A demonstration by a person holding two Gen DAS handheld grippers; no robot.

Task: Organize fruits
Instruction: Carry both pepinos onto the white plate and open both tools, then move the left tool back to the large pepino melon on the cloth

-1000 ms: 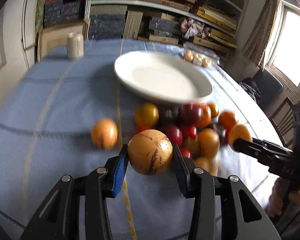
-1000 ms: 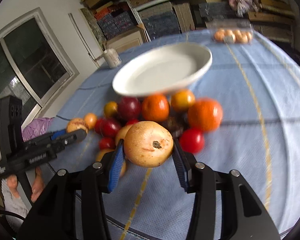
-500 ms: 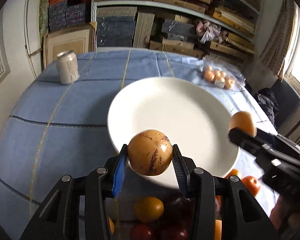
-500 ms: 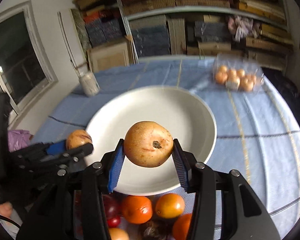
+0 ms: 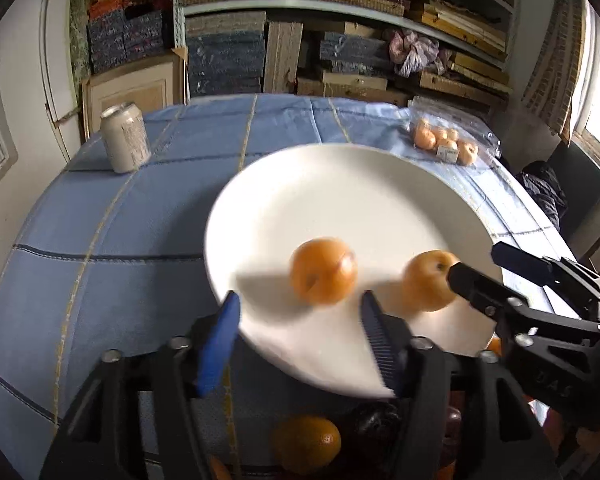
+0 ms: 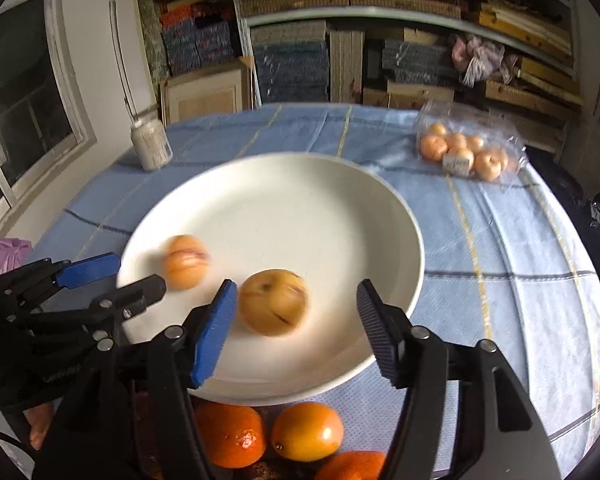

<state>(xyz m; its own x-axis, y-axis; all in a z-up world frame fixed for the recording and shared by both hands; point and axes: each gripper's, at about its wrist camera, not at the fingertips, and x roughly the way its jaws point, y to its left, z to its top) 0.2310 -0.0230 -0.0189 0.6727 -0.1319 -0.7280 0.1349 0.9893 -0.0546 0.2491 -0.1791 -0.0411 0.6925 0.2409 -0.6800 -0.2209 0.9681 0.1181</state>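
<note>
Nearest lay a heap of oranges [image 6: 308, 434] on the blue-clothed desk [image 5: 100, 220]. Above the white plate's [image 6: 300, 184] near rim, the left gripper [image 5: 298, 322] and the right gripper [image 6: 296, 312] had just been opening their jaws, both released with nothing pressed between them. Two blurred yellow fruits lay on the plate: the left fruit [image 5: 324, 272] and the right fruit [image 6: 274, 302]. Farther off stood a can [image 5: 125, 138] at left and a packet of oranges [image 6: 466, 152] at right.

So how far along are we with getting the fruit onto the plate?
Two yellow fruits now lie on the white plate. Both the left gripper and right gripper have just been opening, nothing pinched. Still left: the oranges and other loose fruit on the cloth below the plate.
</note>
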